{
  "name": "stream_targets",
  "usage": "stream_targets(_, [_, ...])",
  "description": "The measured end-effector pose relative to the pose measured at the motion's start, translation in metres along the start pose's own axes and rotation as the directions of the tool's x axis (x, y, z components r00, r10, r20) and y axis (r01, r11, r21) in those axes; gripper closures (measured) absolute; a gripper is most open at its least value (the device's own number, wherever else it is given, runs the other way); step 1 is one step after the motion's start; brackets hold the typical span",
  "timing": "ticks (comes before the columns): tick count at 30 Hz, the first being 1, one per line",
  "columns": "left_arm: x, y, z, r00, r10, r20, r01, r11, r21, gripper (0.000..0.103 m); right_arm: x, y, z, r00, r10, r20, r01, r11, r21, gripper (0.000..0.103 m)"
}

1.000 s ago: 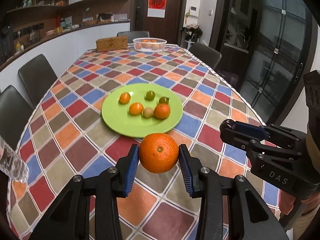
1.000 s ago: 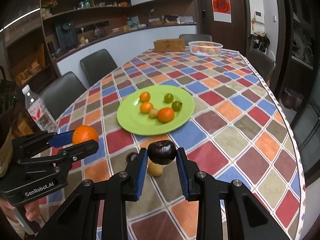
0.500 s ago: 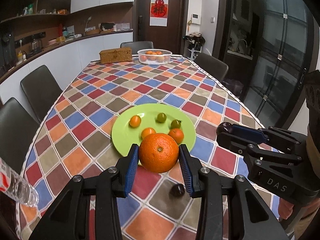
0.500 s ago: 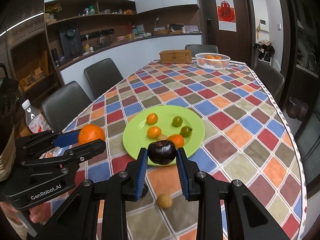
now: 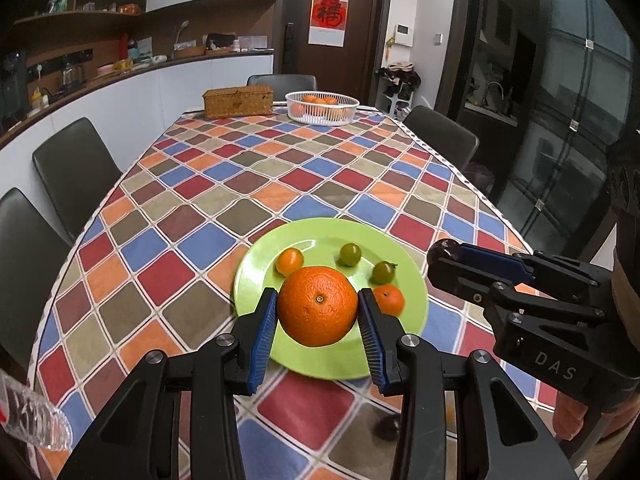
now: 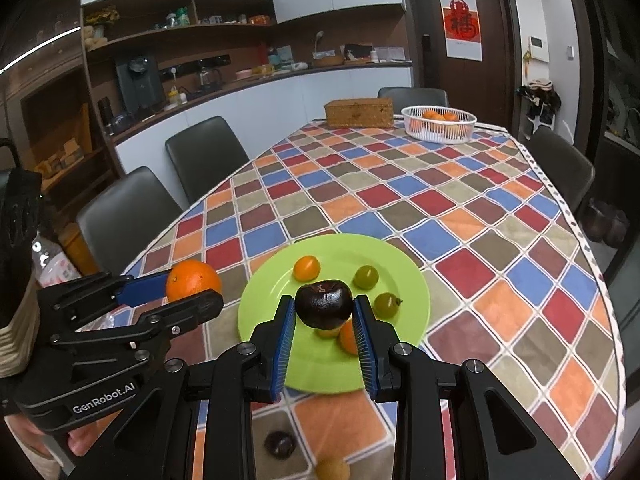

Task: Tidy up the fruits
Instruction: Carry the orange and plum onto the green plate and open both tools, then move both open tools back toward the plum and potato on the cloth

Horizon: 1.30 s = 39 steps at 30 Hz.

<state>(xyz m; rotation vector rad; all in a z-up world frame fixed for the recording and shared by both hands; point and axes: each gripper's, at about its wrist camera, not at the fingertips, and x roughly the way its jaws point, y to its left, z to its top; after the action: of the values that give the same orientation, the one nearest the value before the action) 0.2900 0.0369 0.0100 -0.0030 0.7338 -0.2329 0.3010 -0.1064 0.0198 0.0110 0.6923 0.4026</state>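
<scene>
Pulling back from table: green plate (image 5: pixel 256 280) now under both grippers' tips. Orange (image 5: pixel 318 306) now over plate's near edge, dark plum (image 6: pixel 324 304) over plate centre. Loose dark fruit (image 6: pixel 280 444) appearing on cloth below.

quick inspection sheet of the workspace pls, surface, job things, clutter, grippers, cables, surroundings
surface: table under a chequered cloth
job's things: green plate with small fruits; orange; dark fruit; two loose fruits on the cloth near the camera
clutter: wicker box; white basket of oranges; water bottle
grippers: left gripper shut on the orange; right gripper shut on the dark fruit
cables: nothing seen
surroundings: chairs, counter, shelves, door
</scene>
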Motion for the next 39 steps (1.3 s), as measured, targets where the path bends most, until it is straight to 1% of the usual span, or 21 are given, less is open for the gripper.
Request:
stream_targets(9, [0.039,0.019,0.006,1.0,-0.008,-0.028,0.008,1.0,-0.006,0.063,0.045,-0.008,0.008,0.999,-0.023,-0.045,0.022,1.0,-0.005,0.072])
stream_targets(15, [0.067,0.027,0.008,0.998,-0.008,-0.061,0.008,1.0,-0.005,0.063,0.073,-0.018,0.009,0.996,-0.04,-0.082,0.041,0.999,0.007,0.072])
stream_targets(18, [0.082,0.031,0.009,0.996,-0.022,-0.091,0.02,1.0,-0.017,0.063,0.085,-0.022,0.009,0.994,-0.045,-0.103,0.046,0.999,0.01,0.072])
stream_targets(25, [0.099,0.037,0.007,0.992,-0.019,-0.125,0.017,1.0,-0.02,0.063,0.104,-0.027,0.006,0.989,-0.056,-0.137,0.059,0.998,0.015,0.072])
stream_targets(27, [0.1,0.036,0.006,0.992,-0.011,-0.127,0.009,1.0,-0.017,0.063,0.105,-0.028,0.006,0.989,-0.059,-0.135,0.061,0.998,0.012,0.072])
stream_targets(28, [0.098,0.035,0.006,0.993,-0.009,-0.12,0.007,1.0,-0.013,0.061,0.105,-0.028,0.005,0.989,-0.061,-0.135,0.063,0.998,0.01,0.072])
stream_targets(29, [0.096,0.034,0.006,0.994,-0.005,-0.11,0.004,1.0,-0.007,0.056,0.105,-0.028,0.005,0.988,-0.063,-0.138,0.065,0.998,0.009,0.072])
stream_targets(31, [0.087,0.032,0.007,0.996,0.008,-0.086,-0.008,1.0,0.002,0.052,0.103,-0.027,0.005,0.989,-0.065,-0.136,0.067,0.998,0.008,0.069])
stream_targets(35, [0.07,0.027,0.009,0.998,0.015,-0.056,-0.015,1.0,0.012,0.052,0.092,-0.028,0.003,0.991,-0.061,-0.118,0.064,0.998,0.021,0.067])
stream_targets(39, [0.046,0.019,0.007,1.0,0.015,-0.019,-0.015,1.0,0.025,0.051,0.072,-0.026,0.001,0.995,-0.056,-0.084,0.058,0.998,0.03,0.067])
